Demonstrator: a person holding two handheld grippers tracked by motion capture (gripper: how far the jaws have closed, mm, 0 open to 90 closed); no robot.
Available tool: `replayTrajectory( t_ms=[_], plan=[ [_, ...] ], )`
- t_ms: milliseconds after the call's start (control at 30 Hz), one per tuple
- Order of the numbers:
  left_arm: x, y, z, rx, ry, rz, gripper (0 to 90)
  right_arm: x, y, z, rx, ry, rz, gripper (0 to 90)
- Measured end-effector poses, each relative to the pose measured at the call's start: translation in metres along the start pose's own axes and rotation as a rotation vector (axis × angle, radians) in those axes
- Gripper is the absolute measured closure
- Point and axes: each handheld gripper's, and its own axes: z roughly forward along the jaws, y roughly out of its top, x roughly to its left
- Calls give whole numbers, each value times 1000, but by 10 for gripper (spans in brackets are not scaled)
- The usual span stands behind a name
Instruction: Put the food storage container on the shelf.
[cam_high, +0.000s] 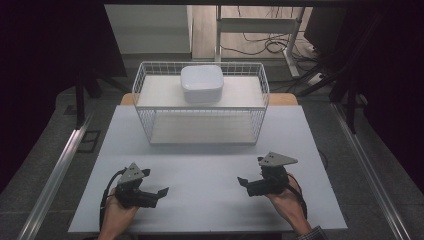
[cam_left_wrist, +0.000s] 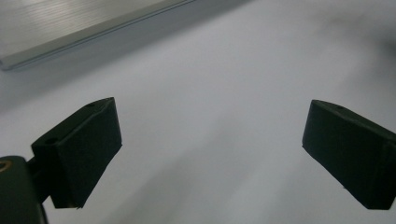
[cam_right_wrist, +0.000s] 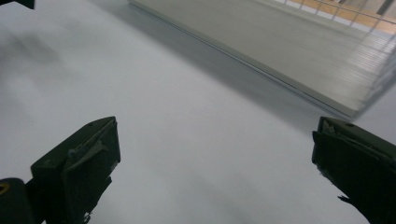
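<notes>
White and smooth, the bowl (cam_high: 202, 83) sits upturned on the wire rack (cam_high: 145, 82), well apart from both spread, empty tongs (cam_high: 161, 192) (cam_high: 242, 181) low over the worktop (cam_high: 210, 165). It could be slid off backward if gripped shallowly.

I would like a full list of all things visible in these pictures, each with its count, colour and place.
white rounded square bowl: one, white, on the upper shelf of the basket rack, near the middle.
white wire basket rack: one, white wire with two pale shelf boards, at the far side of the table, centred.
white rectangular table top: one, white, under everything.
silver metal rail: one, silver, along the floor left of the table.
black cables on the floor: several, black, behind the table.
left tongs: one, black with a grey plate, near left part of the table, jaws open, nothing between them.
right tongs: one, black with a grey plate, near right part, jaws open, nothing between them.
</notes>
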Motion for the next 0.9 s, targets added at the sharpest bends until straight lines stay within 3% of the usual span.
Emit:
replayTrajectory(
  t_ms=[467, 900],
  plan=[
    [5, -20, -18, 9, 36, -28, 43, -9, -25, -24, -4, -71, 35, 12],
    [11, -39, -32, 22, 57, -75, 43, -15, -54, -44, 45, -114, 85, 8]
  ],
)
